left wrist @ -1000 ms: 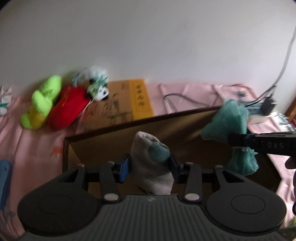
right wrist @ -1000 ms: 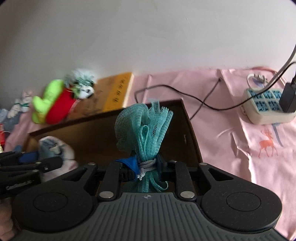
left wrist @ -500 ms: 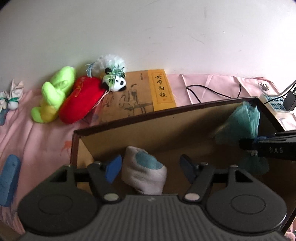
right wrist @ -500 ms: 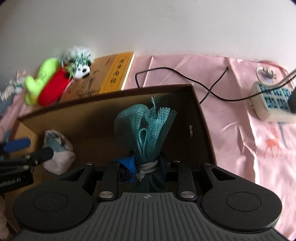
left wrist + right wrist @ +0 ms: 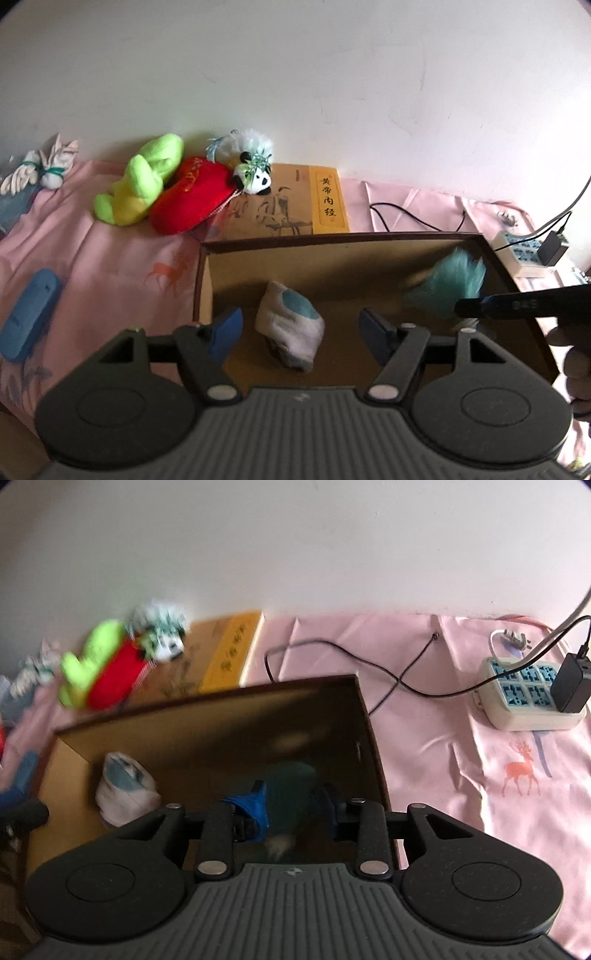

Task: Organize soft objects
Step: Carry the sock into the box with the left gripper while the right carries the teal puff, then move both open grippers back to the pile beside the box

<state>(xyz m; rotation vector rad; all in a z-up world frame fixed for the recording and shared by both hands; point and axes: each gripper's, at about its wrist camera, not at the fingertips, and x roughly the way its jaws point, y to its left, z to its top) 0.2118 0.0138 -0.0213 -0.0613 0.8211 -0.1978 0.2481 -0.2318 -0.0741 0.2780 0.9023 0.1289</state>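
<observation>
With your left gripper [image 5: 301, 326] spread above the sock [image 5: 290, 328] lying mid-frame in the box [image 5: 332, 238], let your right gripper [image 5: 293, 805], seemingly parting around the blurred mesh pouf [image 5: 291, 786], release it low inside.

Book [image 5: 295, 203] at far wall — yellow cover strip carries four vertical characters, 黄帝内经. Right gripper [image 5: 524, 304] side lettering — blurred, unreadable.

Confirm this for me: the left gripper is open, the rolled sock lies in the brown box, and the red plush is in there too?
Not quite. The red plush lies outside the brown box, on the pink cloth beside the green plush, as the left wrist view shows. The left gripper is open, and the rolled sock lies inside.
</observation>
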